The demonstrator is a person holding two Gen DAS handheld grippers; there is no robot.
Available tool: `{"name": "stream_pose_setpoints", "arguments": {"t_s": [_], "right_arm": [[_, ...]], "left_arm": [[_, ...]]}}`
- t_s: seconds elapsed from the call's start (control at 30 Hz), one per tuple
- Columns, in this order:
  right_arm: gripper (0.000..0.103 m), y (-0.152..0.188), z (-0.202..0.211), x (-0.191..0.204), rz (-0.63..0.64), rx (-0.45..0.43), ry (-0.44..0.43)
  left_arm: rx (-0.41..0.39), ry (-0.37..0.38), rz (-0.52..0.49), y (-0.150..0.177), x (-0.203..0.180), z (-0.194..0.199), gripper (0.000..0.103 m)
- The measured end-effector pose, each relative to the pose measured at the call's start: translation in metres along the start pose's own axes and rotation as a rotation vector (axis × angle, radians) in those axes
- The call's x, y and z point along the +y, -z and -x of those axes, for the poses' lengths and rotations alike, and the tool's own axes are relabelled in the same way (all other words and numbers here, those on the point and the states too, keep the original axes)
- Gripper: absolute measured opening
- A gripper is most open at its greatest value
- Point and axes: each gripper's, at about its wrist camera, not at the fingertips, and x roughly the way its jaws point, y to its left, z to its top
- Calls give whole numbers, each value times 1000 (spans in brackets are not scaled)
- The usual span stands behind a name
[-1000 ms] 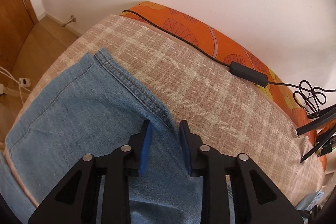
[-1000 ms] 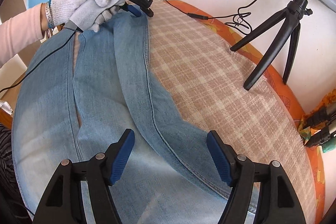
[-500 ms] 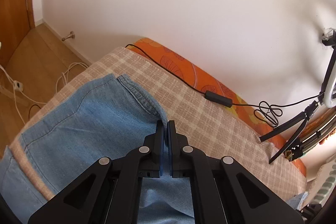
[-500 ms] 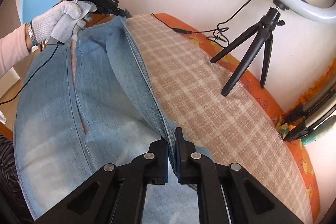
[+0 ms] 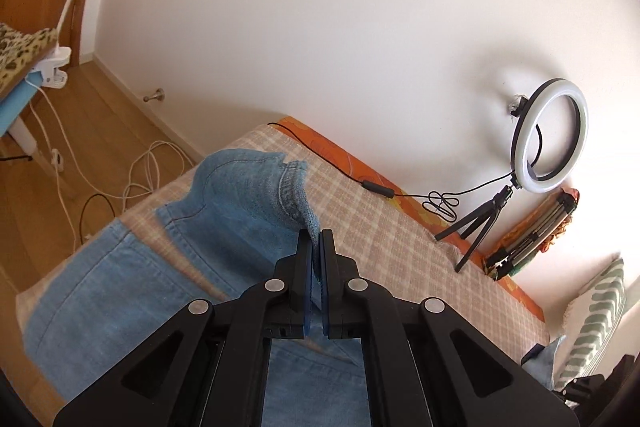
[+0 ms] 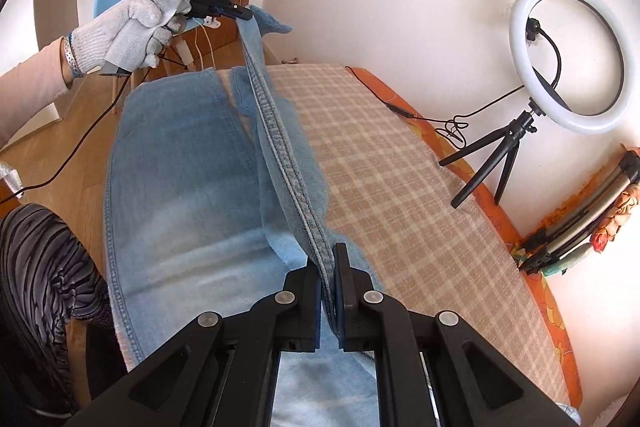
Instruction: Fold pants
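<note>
The blue pants [image 6: 180,167] lie on a checked cover [image 6: 400,207] in the middle of the frame, and one leg edge is lifted as a tight line from the lower centre to the upper left. The right gripper [image 6: 328,259] is closed on this edge at the bottom. The left gripper [image 5: 316,247], held by a gloved hand [image 6: 128,35], pinches the denim at the far end

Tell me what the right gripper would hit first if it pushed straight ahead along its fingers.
The right gripper, shut on the jeans, would probably run along their lifted seam edge stretched ahead of it, then towards the left gripper; depth is unclear.
</note>
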Motion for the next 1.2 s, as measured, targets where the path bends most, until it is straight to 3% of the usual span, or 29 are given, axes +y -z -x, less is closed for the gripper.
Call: {"name": "stream_pose_setpoints", "arguments": {"t_s": [0.2,0.37,0.57,0.63,0.7,0.77,0.8,0.87,0.93,1.03,1.2], "right_arm": [[3,37,1,69,48,76,-64],[3,65,-17,101,40,152,-109],[3,77,-35,120,71,234,-131],[7,74,-35,123,81,251,-134],[14,68,-33,120,55,257,-153],[33,60,-27,114,18,244,-191],[36,54,-22,113,5,231,-203],[37,41,-16,108,-10,200,-229],[40,23,-13,101,-29,167,-243],[50,-11,-18,91,-49,116,-252],[53,-76,-52,78,-57,57,-281]], "left_arm": [[8,-37,48,73,51,47,2],[65,-53,150,123,93,54,2],[81,-115,109,147,103,53,3],[70,-145,86,148,102,54,7],[47,-200,56,149,105,58,9],[17,-229,40,147,111,64,12],[13,-245,34,146,113,65,17],[26,-260,25,142,115,63,31],[26,-227,9,143,115,66,36],[24,-285,-121,144,97,60,56],[79,-344,-267,143,85,34,59]]}}
